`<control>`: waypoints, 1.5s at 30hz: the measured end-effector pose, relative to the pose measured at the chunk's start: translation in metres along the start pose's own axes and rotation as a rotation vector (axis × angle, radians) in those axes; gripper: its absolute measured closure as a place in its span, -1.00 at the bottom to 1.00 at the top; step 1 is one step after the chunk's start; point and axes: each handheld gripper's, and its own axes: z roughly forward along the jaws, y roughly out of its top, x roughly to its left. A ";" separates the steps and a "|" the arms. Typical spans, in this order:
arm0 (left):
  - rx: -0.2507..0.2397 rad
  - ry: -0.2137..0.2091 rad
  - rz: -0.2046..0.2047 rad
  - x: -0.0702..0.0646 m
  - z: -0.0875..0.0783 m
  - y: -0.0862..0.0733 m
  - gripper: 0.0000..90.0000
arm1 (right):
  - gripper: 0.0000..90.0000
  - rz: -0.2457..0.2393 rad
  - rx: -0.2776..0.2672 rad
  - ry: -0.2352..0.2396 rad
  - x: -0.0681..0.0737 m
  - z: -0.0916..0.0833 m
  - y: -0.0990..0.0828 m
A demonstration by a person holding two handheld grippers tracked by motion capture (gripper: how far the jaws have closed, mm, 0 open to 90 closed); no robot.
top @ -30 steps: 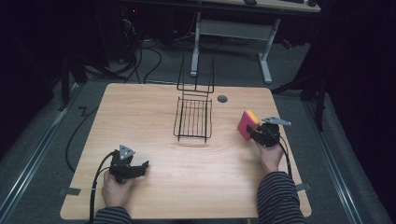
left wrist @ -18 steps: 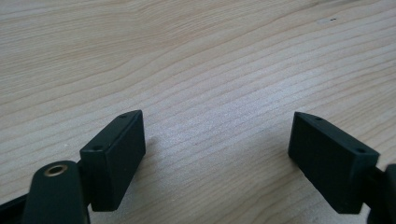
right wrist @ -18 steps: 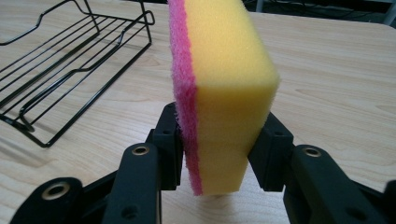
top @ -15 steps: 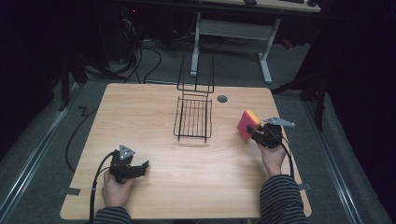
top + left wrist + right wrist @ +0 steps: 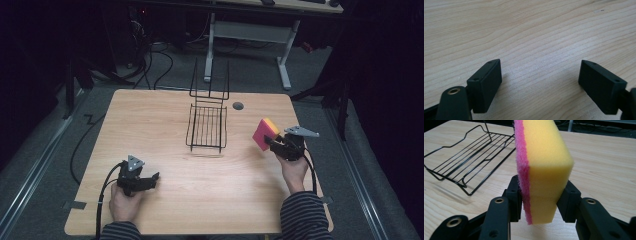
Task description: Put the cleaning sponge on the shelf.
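Centrally, a black wire rack point(image 5: 207, 127) sits on the table point(image 5: 150, 120), left of the right gripper point(image 5: 272, 142), nothing between them. That gripper clamps the sponge point(image 5: 265, 133) upright; the left gripper point(image 5: 150, 179), near-left, stands open, empty.

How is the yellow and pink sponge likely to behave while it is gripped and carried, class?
The sponge is probably soft: it narrows where the right hand-held gripper pinches it. It looks light, since it stands upright from a grip at its lower end alone. The foam and the fuzzy pink face probably grip the pads rather than slip.
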 end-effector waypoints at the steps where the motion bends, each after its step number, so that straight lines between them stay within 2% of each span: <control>1: 0.000 0.000 0.000 0.000 0.000 0.000 -0.57 | 0.35 -0.002 -0.002 0.002 0.001 -0.001 0.000; 29: 0.000 0.000 0.000 0.000 0.000 0.000 -0.57 | 0.35 -0.055 -0.035 0.110 0.031 -0.032 0.006; 45: 0.000 0.000 0.000 0.000 0.000 0.000 -0.57 | 0.35 -0.087 -0.050 0.173 0.050 -0.038 0.014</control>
